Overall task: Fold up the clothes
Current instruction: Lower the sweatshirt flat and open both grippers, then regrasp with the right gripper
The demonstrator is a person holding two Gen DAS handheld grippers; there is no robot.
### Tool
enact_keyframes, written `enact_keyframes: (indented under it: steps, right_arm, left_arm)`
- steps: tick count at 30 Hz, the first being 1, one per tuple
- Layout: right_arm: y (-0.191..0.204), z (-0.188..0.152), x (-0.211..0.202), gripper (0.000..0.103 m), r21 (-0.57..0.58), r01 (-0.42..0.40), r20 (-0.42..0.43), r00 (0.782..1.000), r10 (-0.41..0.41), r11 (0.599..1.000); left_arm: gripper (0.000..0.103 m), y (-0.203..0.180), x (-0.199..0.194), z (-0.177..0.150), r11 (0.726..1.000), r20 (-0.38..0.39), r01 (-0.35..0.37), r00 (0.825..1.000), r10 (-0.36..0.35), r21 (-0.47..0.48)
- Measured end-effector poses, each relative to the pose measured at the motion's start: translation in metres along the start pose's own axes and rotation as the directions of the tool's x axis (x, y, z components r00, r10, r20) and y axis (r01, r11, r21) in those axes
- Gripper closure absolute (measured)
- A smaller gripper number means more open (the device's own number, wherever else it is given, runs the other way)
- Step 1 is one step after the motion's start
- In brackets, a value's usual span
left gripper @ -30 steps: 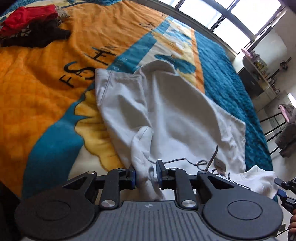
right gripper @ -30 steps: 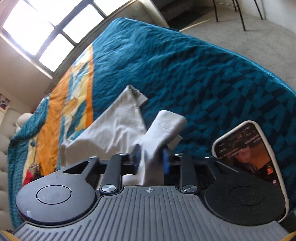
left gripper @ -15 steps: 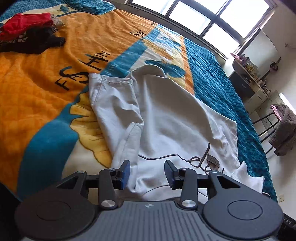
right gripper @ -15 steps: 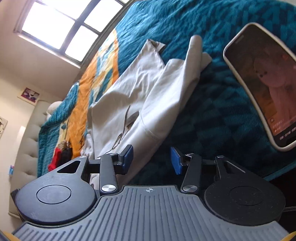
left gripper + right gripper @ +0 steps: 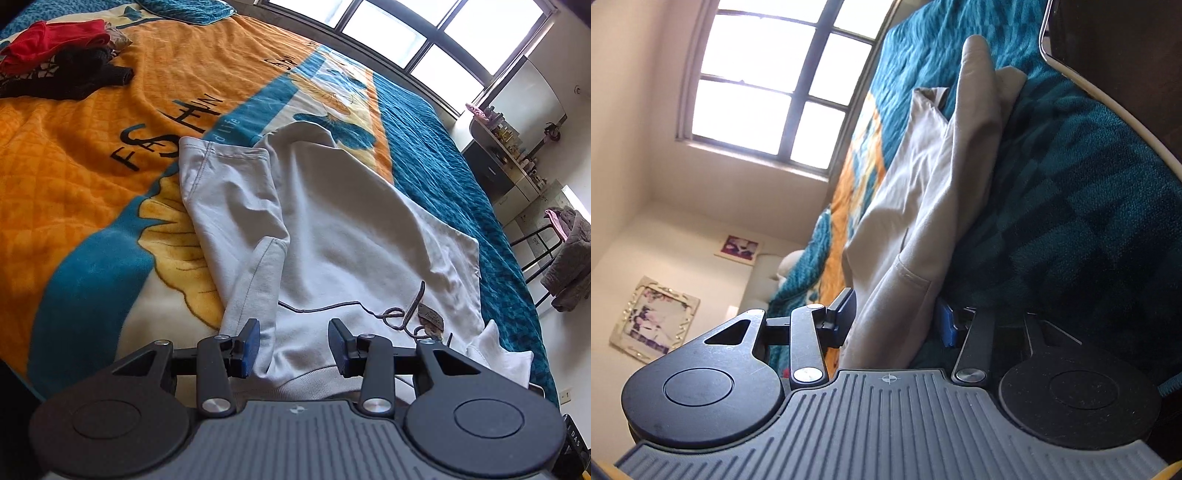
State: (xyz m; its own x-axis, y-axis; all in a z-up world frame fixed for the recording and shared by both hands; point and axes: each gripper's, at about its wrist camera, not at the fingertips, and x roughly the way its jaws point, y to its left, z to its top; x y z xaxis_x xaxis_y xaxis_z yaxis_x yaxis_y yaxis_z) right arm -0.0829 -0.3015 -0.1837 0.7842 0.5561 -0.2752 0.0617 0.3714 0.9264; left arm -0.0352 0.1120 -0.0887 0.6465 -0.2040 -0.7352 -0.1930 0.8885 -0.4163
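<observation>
While both hand-held grippers [image 5: 293, 341] [image 5: 895, 321] stand spread over the white sweatshirt [image 5: 351, 236], the blanket [image 5: 74, 155] reads "FASHIN".

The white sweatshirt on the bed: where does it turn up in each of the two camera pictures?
Left wrist view: the white sweatshirt fills the middle, spread on the bedspread.
Right wrist view: the same sweatshirt runs as a folded strip from lower centre to upper right.
Shared landmark: the big window beyond the bed.
</observation>
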Motion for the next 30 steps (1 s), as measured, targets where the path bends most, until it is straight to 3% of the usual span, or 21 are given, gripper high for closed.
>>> enact_keyframes:
  steps: [4, 7, 14, 15, 17, 22, 26, 29, 30]
  right_arm:
    - [-0.006, 0.000, 0.003, 0.063, 0.015, -0.031, 0.012, 0.999, 0.031, 0.999]
    - [-0.009, -0.002, 0.005, 0.079, 0.020, 0.007, 0.033, 0.999, -0.007, 1.000]
    - [0.003, -0.004, 0.011, 0.079, -0.017, 0.078, 0.054, 0.996, -0.077, 0.997]
    - [0.005, -0.007, 0.008, 0.081, -0.013, 0.085, 0.049, 0.995, -0.084, 0.996]
    - [0.006, -0.005, 0.006, 0.097, 0.019, 0.097, 0.042, 0.994, -0.097, 0.995]
    - [0.035, -0.003, -0.016, 0.100, 0.014, 0.147, 0.056, 0.987, -0.148, 0.989]
    - [0.057, 0.004, -0.034, 0.100, -0.061, 0.269, 0.097, 0.960, -0.263, 0.961]
    - [0.051, 0.008, -0.024, 0.100, -0.073, 0.390, 0.051, 0.920, -0.388, 0.918]
    - [0.044, 0.006, -0.024, 0.100, -0.070, 0.396, 0.035, 0.918, -0.395, 0.915]
  left_arm:
    - [0.064, 0.002, 0.001, -0.001, 1.000, -0.005, 0.004, 1.000, -0.004, -0.008]
    - [0.064, 0.004, 0.001, 0.000, 1.000, -0.004, 0.002, 1.000, -0.002, -0.014]
    - [0.063, 0.006, 0.001, -0.001, 1.000, -0.005, 0.002, 1.000, -0.002, -0.013]
    - [0.063, 0.006, 0.001, -0.001, 1.000, -0.006, 0.001, 1.000, -0.001, -0.013]
    - [0.063, 0.007, 0.000, 0.000, 1.000, -0.005, 0.000, 1.000, 0.000, -0.014]
    - [0.063, 0.010, -0.004, 0.002, 1.000, 0.006, -0.003, 1.000, 0.003, -0.017]
    - [0.062, 0.017, -0.010, 0.007, 0.999, 0.025, -0.013, 1.000, 0.014, -0.035]
    - [0.062, 0.027, -0.014, 0.012, 0.996, 0.046, -0.032, 0.998, 0.036, -0.079]
    - [0.062, 0.031, -0.017, 0.014, 0.994, 0.055, -0.040, 0.997, 0.046, -0.098]
